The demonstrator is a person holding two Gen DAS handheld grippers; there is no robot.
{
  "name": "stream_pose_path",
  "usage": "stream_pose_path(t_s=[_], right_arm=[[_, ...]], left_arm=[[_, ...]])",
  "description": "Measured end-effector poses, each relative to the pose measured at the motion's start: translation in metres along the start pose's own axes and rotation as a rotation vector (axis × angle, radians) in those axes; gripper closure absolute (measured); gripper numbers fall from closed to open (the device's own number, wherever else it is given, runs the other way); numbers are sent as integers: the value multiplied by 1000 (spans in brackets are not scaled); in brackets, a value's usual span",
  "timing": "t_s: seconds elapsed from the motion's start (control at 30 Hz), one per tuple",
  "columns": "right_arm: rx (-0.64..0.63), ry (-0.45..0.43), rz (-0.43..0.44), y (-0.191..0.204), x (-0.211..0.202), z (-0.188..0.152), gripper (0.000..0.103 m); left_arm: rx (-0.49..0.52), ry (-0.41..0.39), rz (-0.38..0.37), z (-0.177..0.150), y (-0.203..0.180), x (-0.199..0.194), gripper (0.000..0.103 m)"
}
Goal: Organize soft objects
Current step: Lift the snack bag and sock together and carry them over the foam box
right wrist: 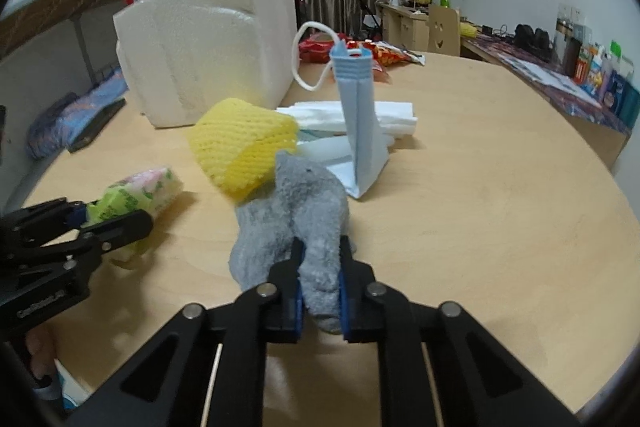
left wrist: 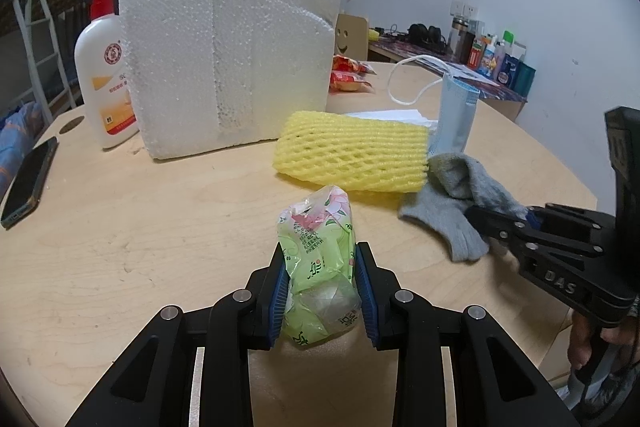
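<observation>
On the table (left wrist: 120, 211), a tissue pack (left wrist: 320, 251) lies nearest; behind it a foam net (left wrist: 352, 151), with a sock (left wrist: 456, 199) touching its right end, a foam block (left wrist: 228, 59) further back, a lotion bottle (left wrist: 100, 67) left of it

A crinkled light-green plastic tissue packet (left wrist: 318, 259) carries pink flowers and green lettering. The fluffy sock (right wrist: 298, 223) is plain heather grey. Beside it, the foam fruit-net sleeve (left wrist: 352, 151) is bright yellow with an open diamond mesh. The folded face mask (right wrist: 358, 119) is pale blue with white ear loops. The pebbled styrofoam block (left wrist: 228, 55) is white. The pump lotion bottle (left wrist: 102, 67) is white with a red pump and orange label. The wooden counter (left wrist: 140, 227) is pale tan.
</observation>
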State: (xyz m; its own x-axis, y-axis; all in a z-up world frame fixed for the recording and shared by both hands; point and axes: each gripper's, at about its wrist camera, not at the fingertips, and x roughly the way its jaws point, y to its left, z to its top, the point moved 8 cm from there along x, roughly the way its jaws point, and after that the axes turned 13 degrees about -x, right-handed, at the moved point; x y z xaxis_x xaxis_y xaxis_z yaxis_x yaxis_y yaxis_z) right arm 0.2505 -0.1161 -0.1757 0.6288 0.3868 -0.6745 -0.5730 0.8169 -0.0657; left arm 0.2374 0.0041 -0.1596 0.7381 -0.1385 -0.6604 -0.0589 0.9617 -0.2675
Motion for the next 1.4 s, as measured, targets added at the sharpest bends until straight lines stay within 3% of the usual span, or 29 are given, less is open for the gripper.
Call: stream_pose_path(t_s=[0.33, 0.5, 0.83, 1.4], right_arm=[[36, -134, -25, -11, -49, 17, 87], [21, -156, -23, -3, -57, 21, 87], [1, -231, -18, 10, -85, 24, 87], [-26, -349, -17, 27, -129, 37, 86]], left_arm=[[-17, -55, -68, 2, -2, -17, 70], [-23, -82, -51, 3, 0, -34, 70], [12, -211, -44, 12, -9, -94, 70], [44, -335, -3, 25, -12, -153, 70]])
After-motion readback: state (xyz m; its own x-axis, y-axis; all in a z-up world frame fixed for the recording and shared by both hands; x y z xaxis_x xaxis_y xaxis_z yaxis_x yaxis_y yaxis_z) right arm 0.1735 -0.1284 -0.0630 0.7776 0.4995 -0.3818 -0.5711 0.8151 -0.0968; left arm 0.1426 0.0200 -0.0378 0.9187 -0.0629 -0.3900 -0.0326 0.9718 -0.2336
